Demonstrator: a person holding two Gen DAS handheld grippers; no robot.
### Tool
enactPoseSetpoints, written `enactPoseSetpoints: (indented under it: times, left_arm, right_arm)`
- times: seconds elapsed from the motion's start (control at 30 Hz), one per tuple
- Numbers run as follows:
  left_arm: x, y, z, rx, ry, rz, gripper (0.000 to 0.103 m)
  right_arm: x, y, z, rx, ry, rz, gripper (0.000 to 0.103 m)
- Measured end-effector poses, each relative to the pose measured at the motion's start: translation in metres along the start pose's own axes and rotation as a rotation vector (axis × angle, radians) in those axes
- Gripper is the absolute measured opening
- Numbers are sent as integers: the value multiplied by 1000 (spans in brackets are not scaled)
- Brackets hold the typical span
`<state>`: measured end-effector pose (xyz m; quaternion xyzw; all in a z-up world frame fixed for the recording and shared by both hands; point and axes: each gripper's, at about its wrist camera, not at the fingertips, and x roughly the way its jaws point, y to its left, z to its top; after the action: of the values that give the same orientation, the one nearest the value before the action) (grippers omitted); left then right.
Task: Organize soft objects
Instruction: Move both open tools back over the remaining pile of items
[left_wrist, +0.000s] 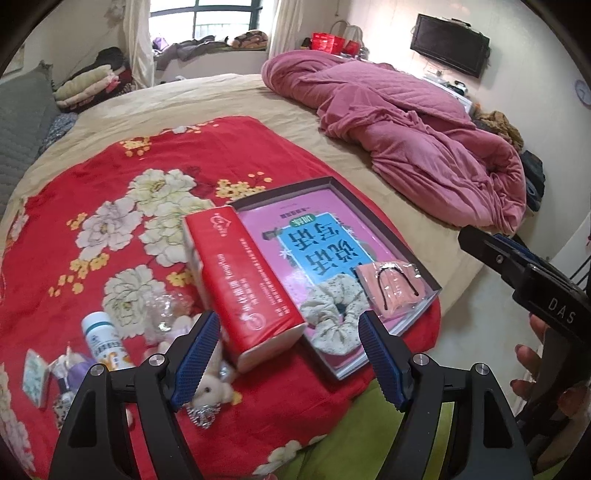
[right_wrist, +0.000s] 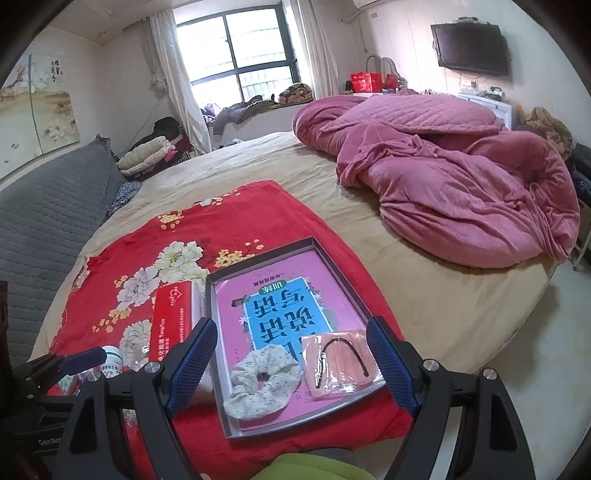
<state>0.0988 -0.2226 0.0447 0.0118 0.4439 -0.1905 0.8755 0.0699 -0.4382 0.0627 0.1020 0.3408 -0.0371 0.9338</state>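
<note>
Bed (right_wrist: 424, 295), wide, beige sheet. Directly on it: red floral fleece blanket (right_wrist: 258, 210), spread flat at near side; crumpled pink quilted duvet (right_wrist: 461, 184), far right; grey quilted pillow (right_wrist: 48, 214), left edge.

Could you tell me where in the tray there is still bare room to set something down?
The tray is bare at its far end. Its near end is crowded: the scrunchie and the pink packet lie there side by side.
</note>
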Motion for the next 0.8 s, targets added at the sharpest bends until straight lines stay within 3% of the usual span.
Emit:
enactPoseSetpoints:
  times: [0.5, 0.8]
  left_arm:
    - [-49, 47, -8, -64, -51, 18, 79]
    - [-75, 88, -23, -131, -66, 76, 79]
  right_arm:
    - [-31, 65, 6, -90, -32, 51, 82]
    - [-41, 112, 2, -161, -47, 113, 82]
